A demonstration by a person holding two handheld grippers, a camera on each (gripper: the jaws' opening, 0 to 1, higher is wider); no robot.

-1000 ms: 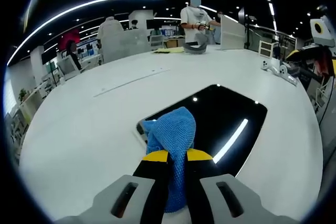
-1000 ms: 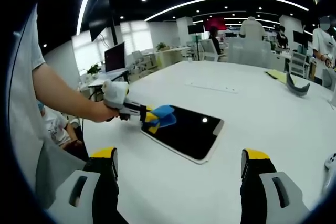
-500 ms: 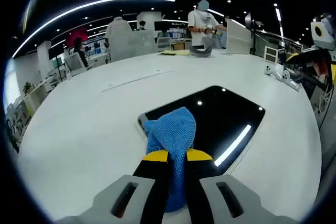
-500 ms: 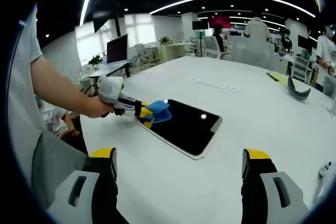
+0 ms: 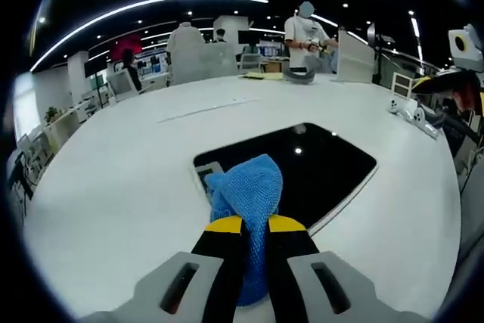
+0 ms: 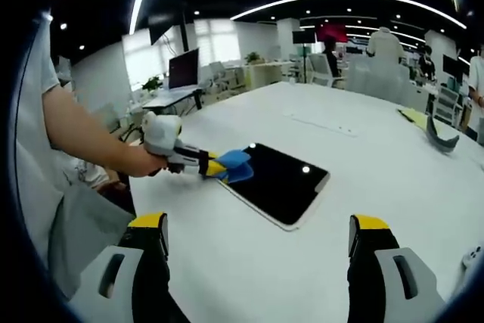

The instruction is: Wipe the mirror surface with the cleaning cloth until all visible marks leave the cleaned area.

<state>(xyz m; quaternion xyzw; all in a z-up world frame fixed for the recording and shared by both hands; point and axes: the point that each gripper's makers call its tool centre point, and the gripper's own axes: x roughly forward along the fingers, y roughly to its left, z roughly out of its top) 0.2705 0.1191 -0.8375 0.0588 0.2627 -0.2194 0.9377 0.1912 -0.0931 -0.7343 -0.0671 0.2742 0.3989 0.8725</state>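
A dark rectangular mirror (image 5: 318, 168) (image 6: 283, 183) lies flat on the white table and reflects the ceiling lights. A blue cleaning cloth (image 5: 249, 194) (image 6: 236, 166) rests on the mirror's near corner, with my left gripper (image 5: 255, 225) (image 6: 215, 167) shut on it. A person's hand holds that gripper at the left of the right gripper view. My right gripper (image 6: 257, 226) stands open above the bare table, short of the mirror, nothing between its jaws.
The white table (image 5: 113, 179) is wide and round-edged. A yellow sheet and a grey curved object (image 5: 296, 75) lie at its far side, white controllers (image 5: 412, 110) at the right. People stand beyond the table. Desks and monitors (image 6: 181, 73) fill the room behind.
Both views have shifted slightly with the hands. The cloth has slid toward the mirror's near corner; the left gripper stays shut on it. The right gripper stays open.
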